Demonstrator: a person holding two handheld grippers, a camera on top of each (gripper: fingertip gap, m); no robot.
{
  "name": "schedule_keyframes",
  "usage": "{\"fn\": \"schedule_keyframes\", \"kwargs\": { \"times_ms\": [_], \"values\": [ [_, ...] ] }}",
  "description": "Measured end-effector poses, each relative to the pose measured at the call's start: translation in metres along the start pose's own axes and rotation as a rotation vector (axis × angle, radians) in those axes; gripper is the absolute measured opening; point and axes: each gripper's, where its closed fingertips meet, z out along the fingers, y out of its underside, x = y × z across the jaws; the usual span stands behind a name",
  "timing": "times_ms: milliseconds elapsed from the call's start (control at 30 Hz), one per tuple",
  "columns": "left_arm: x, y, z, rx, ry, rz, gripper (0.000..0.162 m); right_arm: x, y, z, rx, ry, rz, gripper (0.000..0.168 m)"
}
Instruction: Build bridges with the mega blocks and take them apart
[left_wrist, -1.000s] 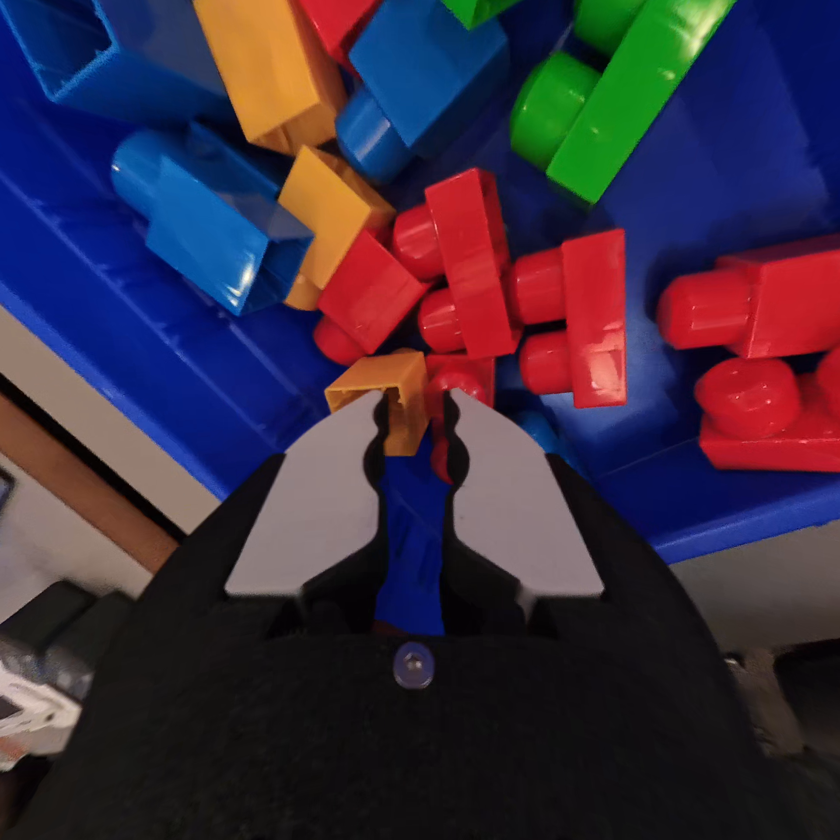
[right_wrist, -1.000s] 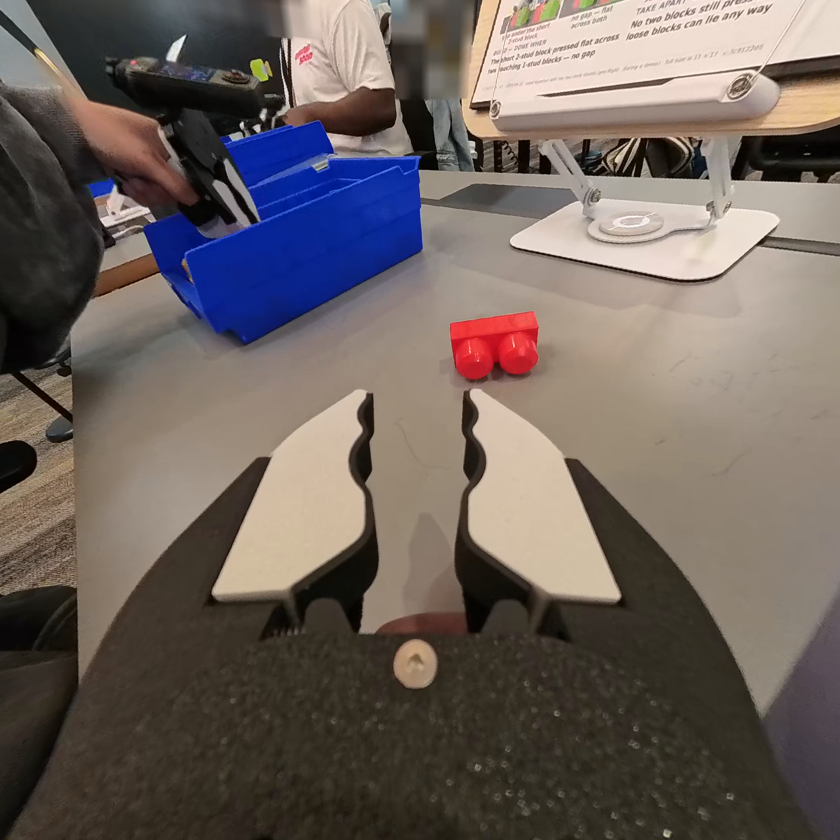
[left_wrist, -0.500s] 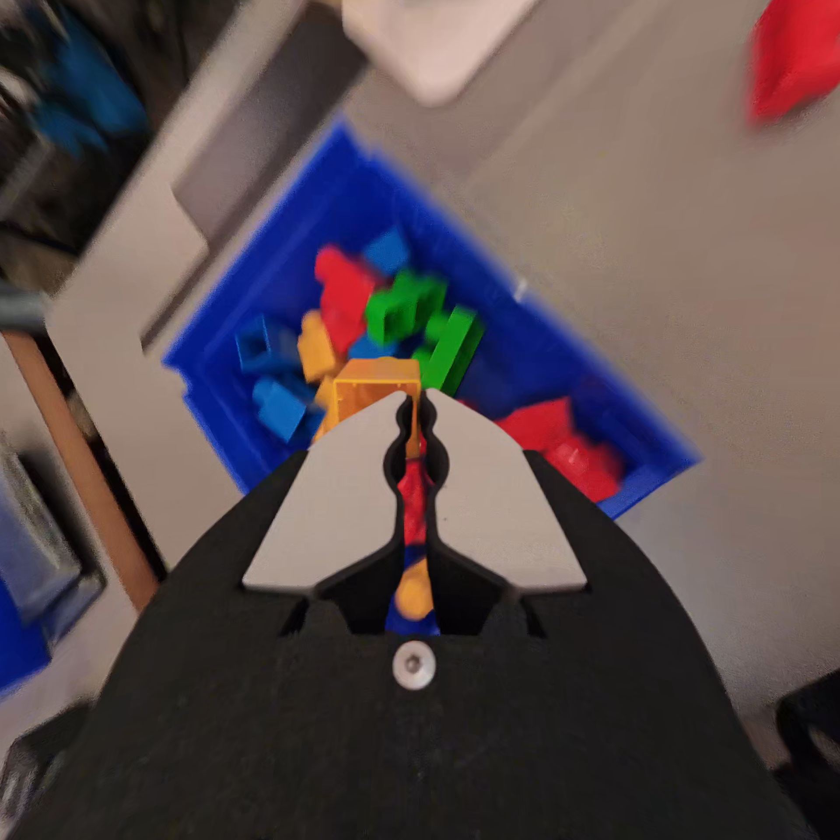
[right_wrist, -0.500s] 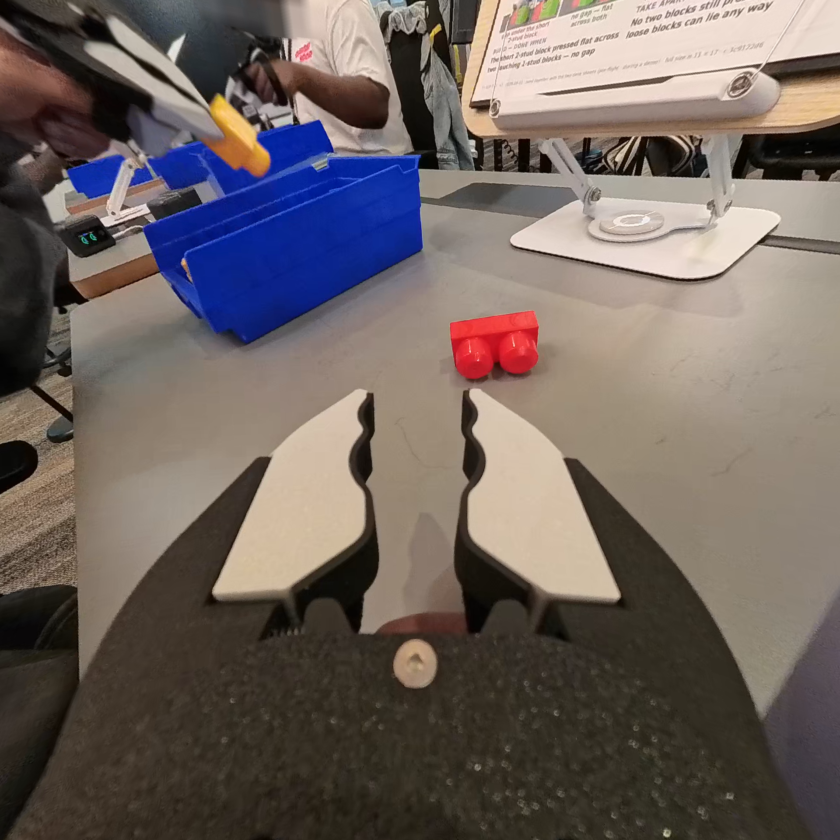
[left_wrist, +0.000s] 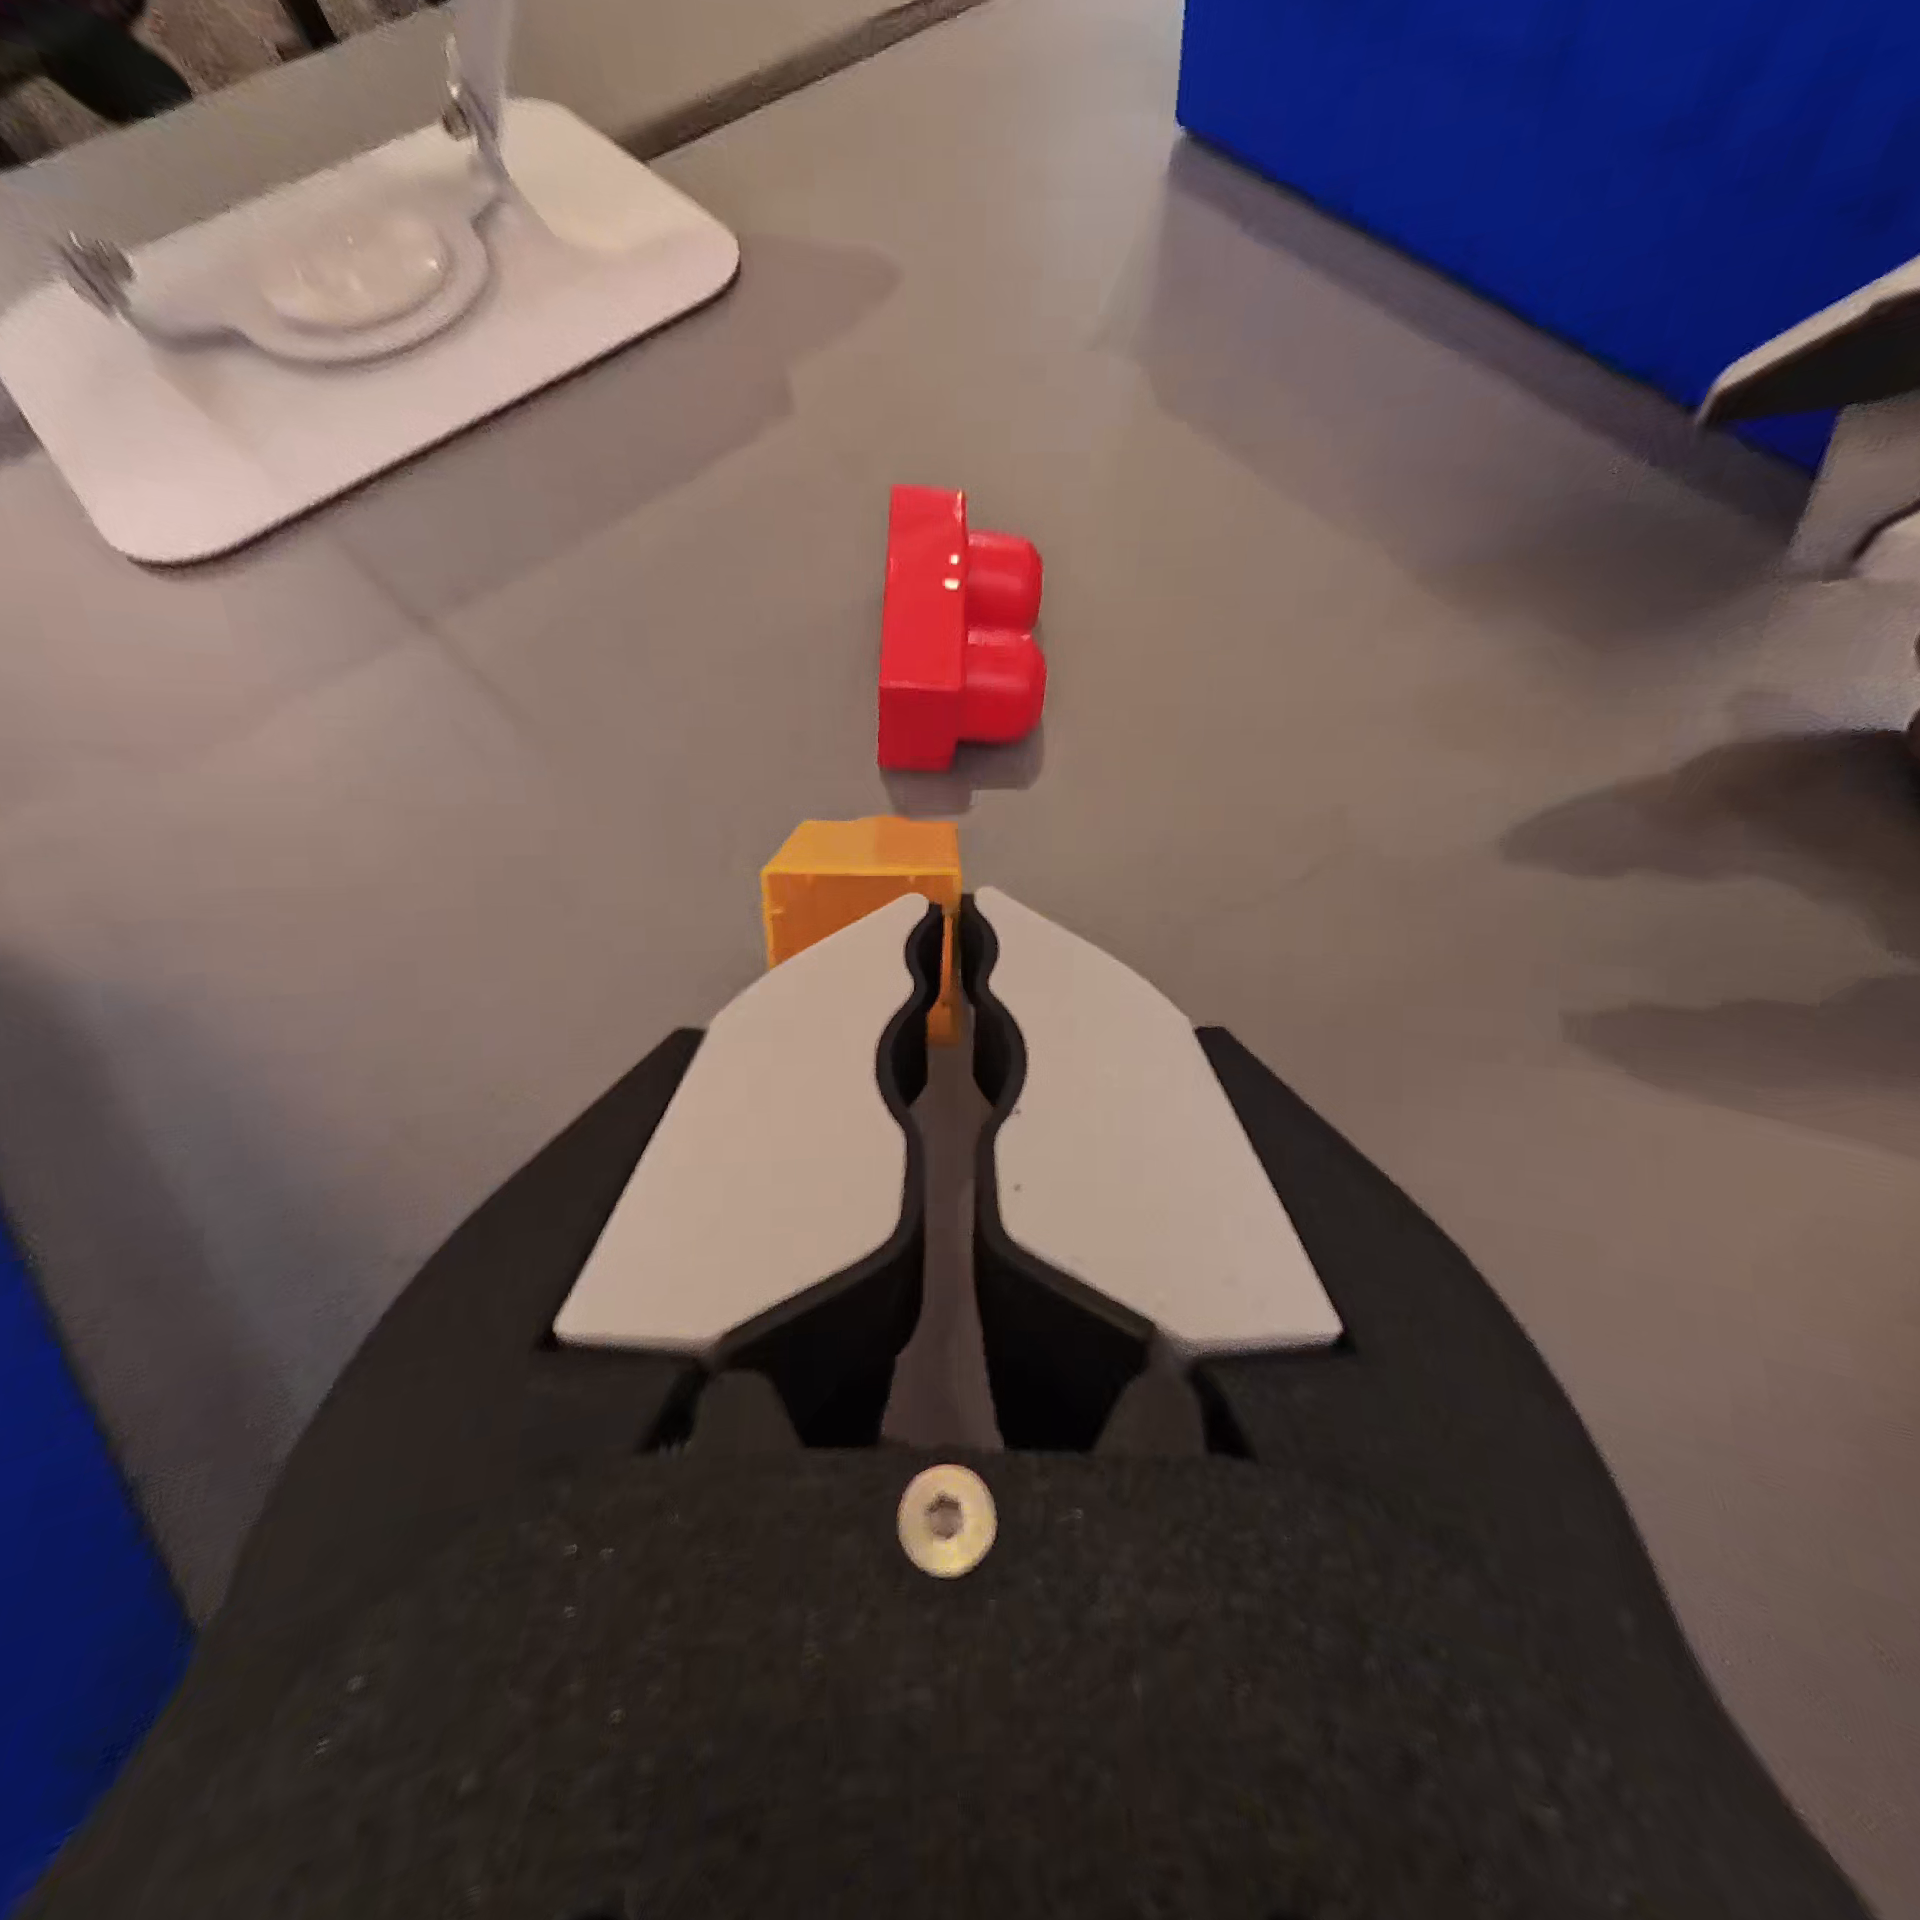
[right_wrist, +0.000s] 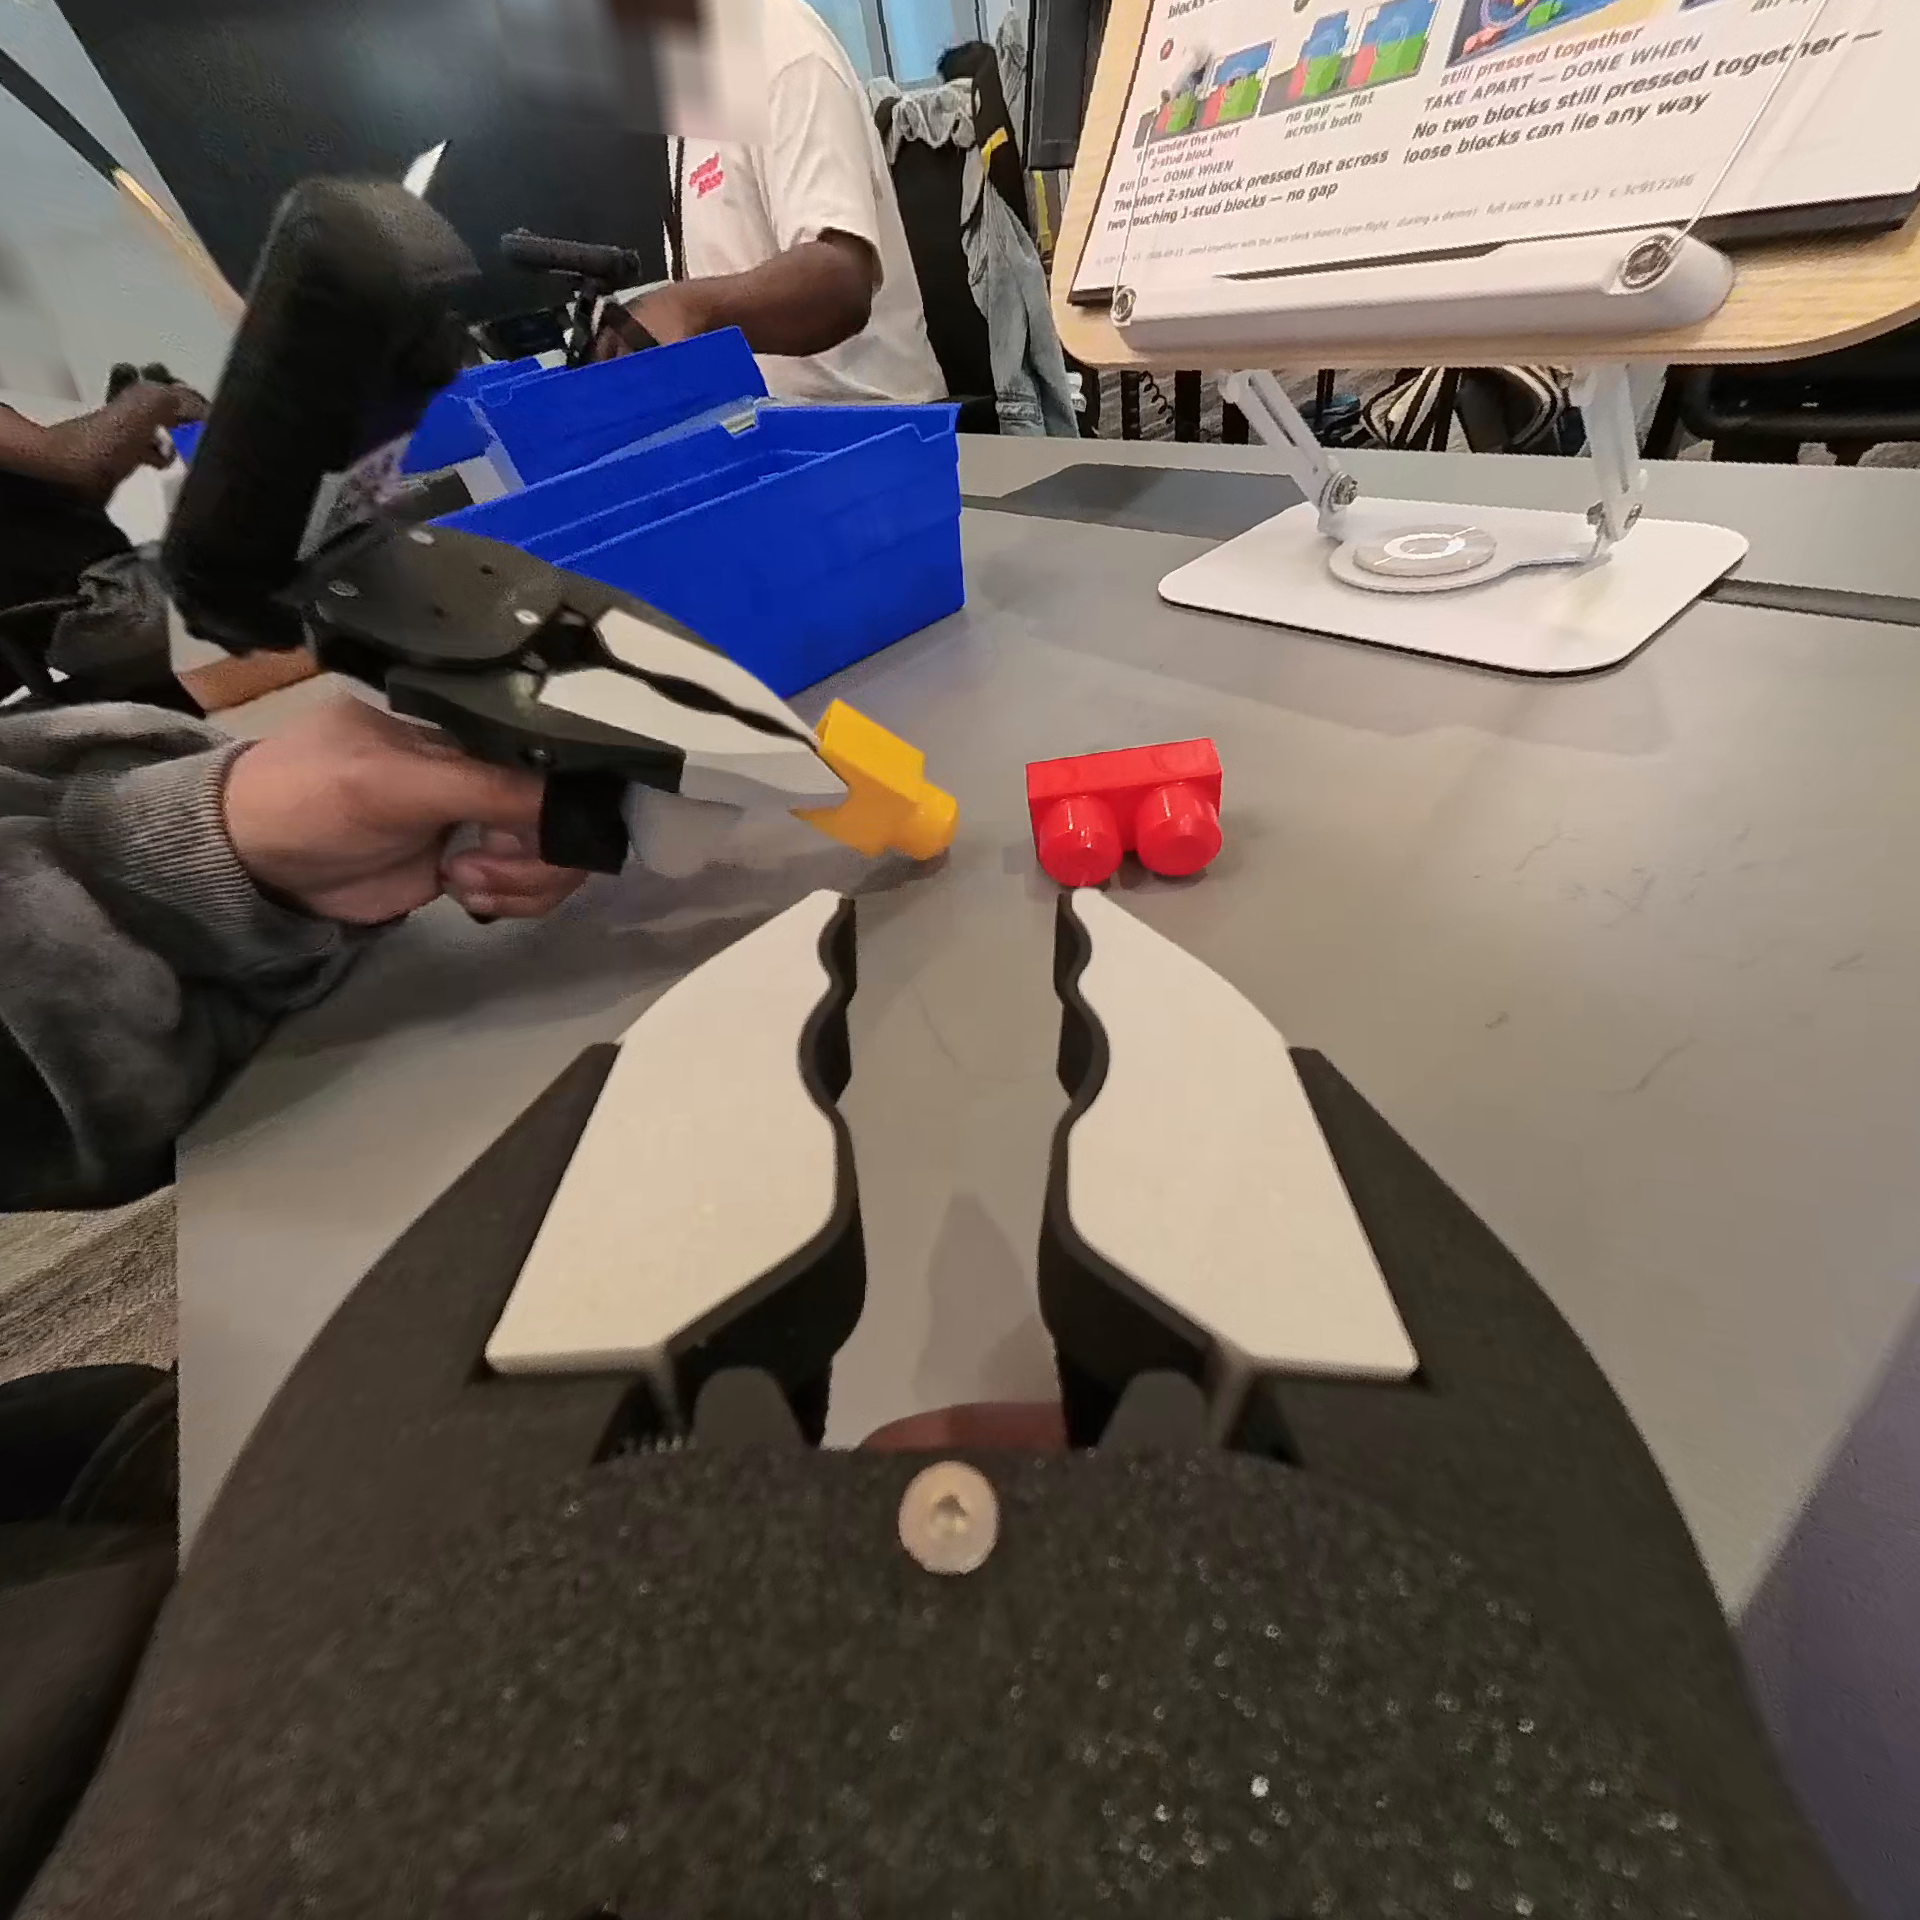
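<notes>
My left gripper is shut on one wall of a yellow one-stud block, held low over the grey table, its stud pointing at the red block. In the right wrist view the same gripper and yellow block sit just left of a red two-stud block. The red block lies on its side on the table, studs sideways. My right gripper is open and empty, hovering near the table's front, just short of the red block.
A blue bin of blocks stands at the back left of the table. A white stand base holding an instruction sheet is at the back right. A person in a white shirt is behind the table. About 15 cm separates my left fingertips from my right.
My left gripper has lifted the yellow block out of the blue bin and carried it down to the table, next to the red block. The right gripper has stayed still and open.
</notes>
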Motion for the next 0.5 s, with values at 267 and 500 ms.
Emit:
{"fn": "schedule_keyframes", "kwargs": {
  "times_ms": [267,500],
  "values": [
    [0.005,0.035,-0.01,-0.097,0.047,-0.069,0.004,-0.001,0.0,-0.003,0.008,-0.002,0.015,0.036],
    [0.015,0.049,-0.04,-0.132,0.063,-0.117,0.044,0.0,0.001,-0.002,-0.001,-0.002,0.017,0.036]
  ]
}}
